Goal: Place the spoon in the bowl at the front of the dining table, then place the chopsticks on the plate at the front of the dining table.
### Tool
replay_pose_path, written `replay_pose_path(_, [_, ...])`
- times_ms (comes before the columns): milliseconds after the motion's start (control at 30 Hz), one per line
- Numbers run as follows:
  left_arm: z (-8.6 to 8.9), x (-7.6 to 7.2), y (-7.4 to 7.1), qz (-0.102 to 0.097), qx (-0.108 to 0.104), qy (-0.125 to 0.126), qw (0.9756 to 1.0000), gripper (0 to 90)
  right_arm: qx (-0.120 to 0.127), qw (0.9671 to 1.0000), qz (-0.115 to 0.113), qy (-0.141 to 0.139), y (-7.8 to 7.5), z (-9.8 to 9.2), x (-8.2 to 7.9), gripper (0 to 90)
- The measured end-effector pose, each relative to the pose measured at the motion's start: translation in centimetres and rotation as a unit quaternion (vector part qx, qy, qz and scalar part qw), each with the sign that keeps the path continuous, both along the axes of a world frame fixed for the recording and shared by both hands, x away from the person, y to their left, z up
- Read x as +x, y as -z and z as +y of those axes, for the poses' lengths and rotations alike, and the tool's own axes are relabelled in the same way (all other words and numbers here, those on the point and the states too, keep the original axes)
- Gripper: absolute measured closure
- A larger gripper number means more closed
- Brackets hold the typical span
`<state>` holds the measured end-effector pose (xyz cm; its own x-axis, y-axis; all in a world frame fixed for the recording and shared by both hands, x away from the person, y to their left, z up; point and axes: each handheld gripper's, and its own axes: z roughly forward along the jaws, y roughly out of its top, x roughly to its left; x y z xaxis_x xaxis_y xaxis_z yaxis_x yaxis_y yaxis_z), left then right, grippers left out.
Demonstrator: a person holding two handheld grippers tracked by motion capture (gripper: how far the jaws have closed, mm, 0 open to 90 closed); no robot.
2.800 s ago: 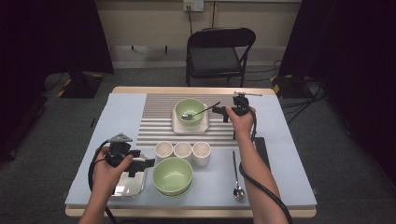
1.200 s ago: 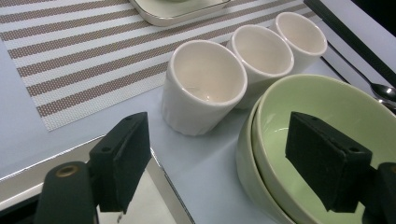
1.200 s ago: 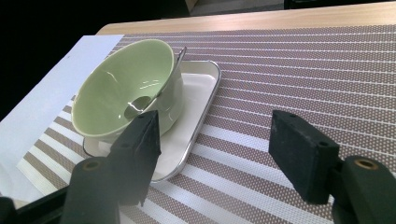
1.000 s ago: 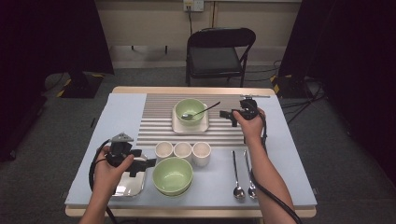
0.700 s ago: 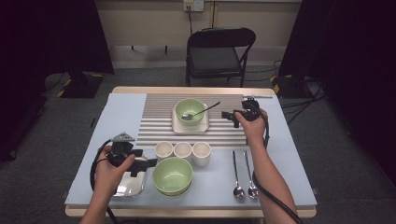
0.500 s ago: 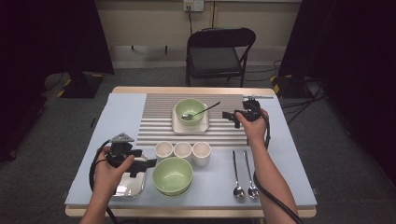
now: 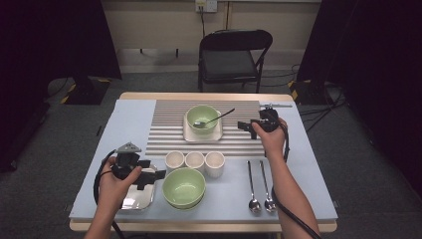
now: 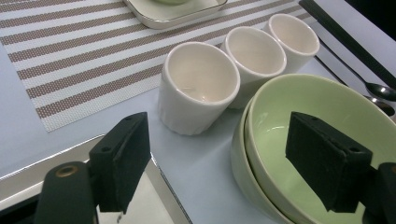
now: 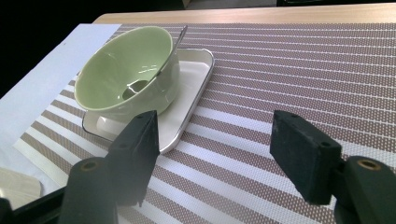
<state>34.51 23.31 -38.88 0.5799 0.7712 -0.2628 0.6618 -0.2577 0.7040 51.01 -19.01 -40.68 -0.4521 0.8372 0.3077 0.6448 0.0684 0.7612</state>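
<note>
We're mid table-setting, landmark = striped mat (image 7: 209,127). Right gripper (image 7: 247,125) hovers over the mat's right part, jaws spread, nothing between them, aimed at the small green bowl (image 7: 202,117), which sits on a white tray (image 7: 188,133) at mat centre with a spoon (image 7: 215,119) inside, handle leaning toward us. Our guess: next move is reaching for that spoon handle or the bowl rim; needs a low, level approach, handle is thin. Left gripper (image 7: 152,175) sits off the mat's near-left corner over a steel tray (image 7: 130,201), jaws apart, empty, facing the large green bowl (image 7: 184,186). 3 white cups (image 7: 194,161) line the mat's near edge; 2 spoons (image 7: 261,185) lie near its near-right corner. Nothing blocks the right gripper's path.
</note>
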Motion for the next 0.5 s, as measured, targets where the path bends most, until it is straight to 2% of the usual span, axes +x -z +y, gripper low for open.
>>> replay_pose_path(500, [-0.09,-0.06,-0.07,-0.002,0.003,0.000,1.0000,21.8,-0.006,1.0000,0.003,-0.004,0.08,-1.00,-0.91,31.6])
